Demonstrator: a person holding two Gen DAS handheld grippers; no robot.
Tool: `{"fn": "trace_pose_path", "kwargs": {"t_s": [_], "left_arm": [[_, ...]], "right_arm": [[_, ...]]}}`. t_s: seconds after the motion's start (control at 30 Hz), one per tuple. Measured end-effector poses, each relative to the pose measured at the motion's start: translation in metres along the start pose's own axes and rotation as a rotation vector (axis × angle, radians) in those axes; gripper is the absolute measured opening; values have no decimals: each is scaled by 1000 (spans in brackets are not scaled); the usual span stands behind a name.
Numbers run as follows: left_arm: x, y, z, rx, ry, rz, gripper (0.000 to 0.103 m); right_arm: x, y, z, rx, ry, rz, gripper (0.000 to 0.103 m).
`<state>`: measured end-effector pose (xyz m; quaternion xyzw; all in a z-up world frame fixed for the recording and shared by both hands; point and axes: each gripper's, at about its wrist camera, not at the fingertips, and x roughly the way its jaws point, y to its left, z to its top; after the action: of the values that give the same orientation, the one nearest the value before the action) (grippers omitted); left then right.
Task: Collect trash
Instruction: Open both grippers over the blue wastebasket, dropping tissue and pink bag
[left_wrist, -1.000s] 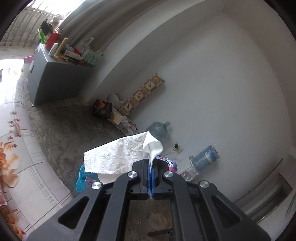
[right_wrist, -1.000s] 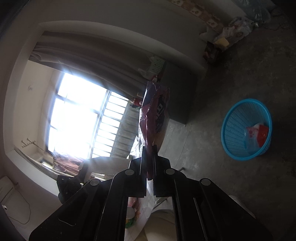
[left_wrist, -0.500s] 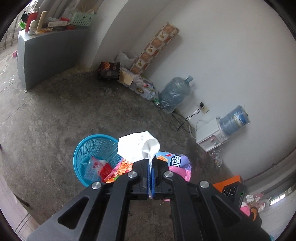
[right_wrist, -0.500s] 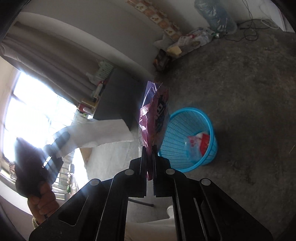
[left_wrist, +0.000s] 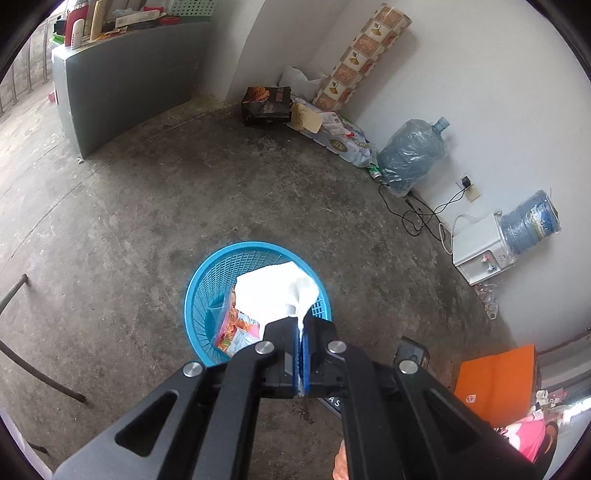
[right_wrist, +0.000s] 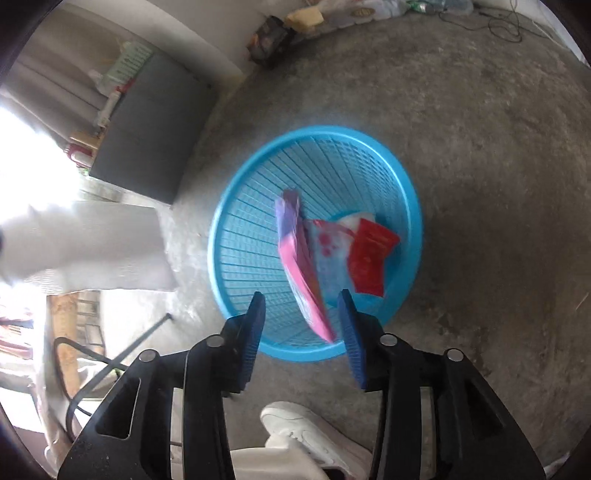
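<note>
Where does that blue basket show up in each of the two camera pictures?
Left wrist view: the blue basket sits at lower centre, just beyond the white tissue.
Right wrist view: it fills the centre, rim uppermost.
Shared landmark: the grey cabinet.

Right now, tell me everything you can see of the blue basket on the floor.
The blue basket is round, bright blue plastic with slatted, latticed walls and a smooth rim. It stands upright on the grey concrete floor, open at the top. Inside lie a red and white wrapper and a pink and purple packet, tilted and blurred, just beyond the right claw, whose jaws have just been opening. The left claw holds a white tissue over it.
</note>
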<state>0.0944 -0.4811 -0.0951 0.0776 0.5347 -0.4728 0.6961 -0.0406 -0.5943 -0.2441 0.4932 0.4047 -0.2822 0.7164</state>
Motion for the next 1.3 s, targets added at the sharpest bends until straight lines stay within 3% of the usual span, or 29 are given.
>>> {"fn": "trace_pose_path", "kwargs": {"t_s": [0.03, 0.13, 0.33, 0.37, 0.47, 0.57, 0.63, 0.93, 1.1, 1.3], "left_arm": [[4, 2, 0, -5, 4, 5, 1], [14, 6, 0, -7, 20, 23, 1], [48, -6, 1, 28, 58, 93, 1], [55, -8, 2, 35, 63, 114, 5], [66, -12, 3, 38, 74, 188, 45], [59, -12, 0, 26, 56, 228, 61], [51, -11, -3, 28, 47, 234, 64], [-26, -21, -12, 16, -63, 185, 66], [-87, -37, -22, 69, -140, 129, 67], [-171, -38, -42, 110, -228, 112, 71]], "right_arm": [[0, -5, -1, 13, -3, -2, 41], [-19, -24, -5, 69, -44, 34, 54], [-66, -55, -11, 143, -124, 72, 55], [-71, -59, -12, 150, -131, 77, 55], [-80, -60, -13, 164, -147, 82, 56], [-90, -60, -22, 169, -150, 90, 56], [-90, -59, -24, 169, -151, 96, 56], [-108, -32, -31, 129, -170, 172, 56], [-140, 2, -40, 31, -228, 165, 68], [-173, 39, -54, -72, -262, 169, 76]]}}
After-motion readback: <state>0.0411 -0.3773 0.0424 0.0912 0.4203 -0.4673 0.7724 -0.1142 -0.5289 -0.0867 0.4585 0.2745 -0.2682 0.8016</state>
